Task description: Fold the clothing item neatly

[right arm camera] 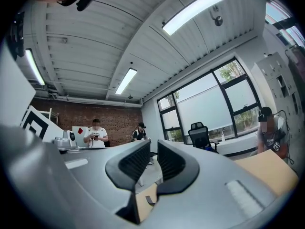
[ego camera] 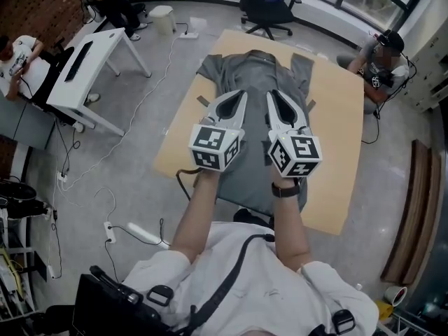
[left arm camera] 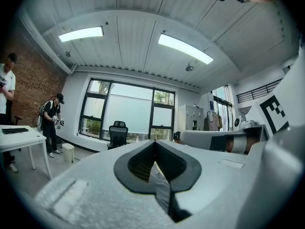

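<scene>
A grey shirt lies spread flat on a tan board, collar at the far end. Both grippers hover side by side over its middle, pointing away from me. The left gripper has its tips closed together. Grey cloth shows in the slit behind them, and I cannot tell whether it is pinched or just lies below. The right gripper keeps a narrow gap. Only floor and the board show through that gap, with nothing between the fingers.
A black office chair stands beyond the board's far end. A person sits on the floor at the board's far right corner. At the left stand a white desk and more people. Cables and a power strip lie on the floor near left.
</scene>
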{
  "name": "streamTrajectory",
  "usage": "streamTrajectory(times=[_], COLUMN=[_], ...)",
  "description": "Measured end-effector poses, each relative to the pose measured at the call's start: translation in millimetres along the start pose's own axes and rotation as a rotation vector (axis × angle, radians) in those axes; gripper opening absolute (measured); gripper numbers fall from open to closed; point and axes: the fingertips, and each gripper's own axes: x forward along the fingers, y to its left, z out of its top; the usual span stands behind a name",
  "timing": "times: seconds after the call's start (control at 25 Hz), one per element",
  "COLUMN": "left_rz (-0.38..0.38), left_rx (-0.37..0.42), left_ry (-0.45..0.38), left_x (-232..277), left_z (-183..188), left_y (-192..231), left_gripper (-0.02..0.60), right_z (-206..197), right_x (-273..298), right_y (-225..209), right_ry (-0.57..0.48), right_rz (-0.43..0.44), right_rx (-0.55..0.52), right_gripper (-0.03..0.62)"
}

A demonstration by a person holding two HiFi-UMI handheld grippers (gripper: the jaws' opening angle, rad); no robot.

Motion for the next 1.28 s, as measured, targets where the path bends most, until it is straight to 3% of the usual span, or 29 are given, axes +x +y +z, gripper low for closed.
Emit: streamTrajectory(times=[0.28,0.48,1.28], left_rz=[0.027,0.051,0.096], left_rx=[0.011,0.001,-0.109], left_ry=[0.055,0.121,0.370], left_x=[32,44,80], left_z=[-19,-52,-178], left_y=[2,15,99], left_gripper=[0.000,0.000,0.000], right_z=[-16,-49,-149], right_x=[20,32,71], right_y=[-35,-50,-95], right_ry=[0.023,0.084,0.271], right_rz=[0.012,0.012,-0.099], right_rx=[0.053,0.055,0.080], right_gripper=[0.044,0.044,0.044])
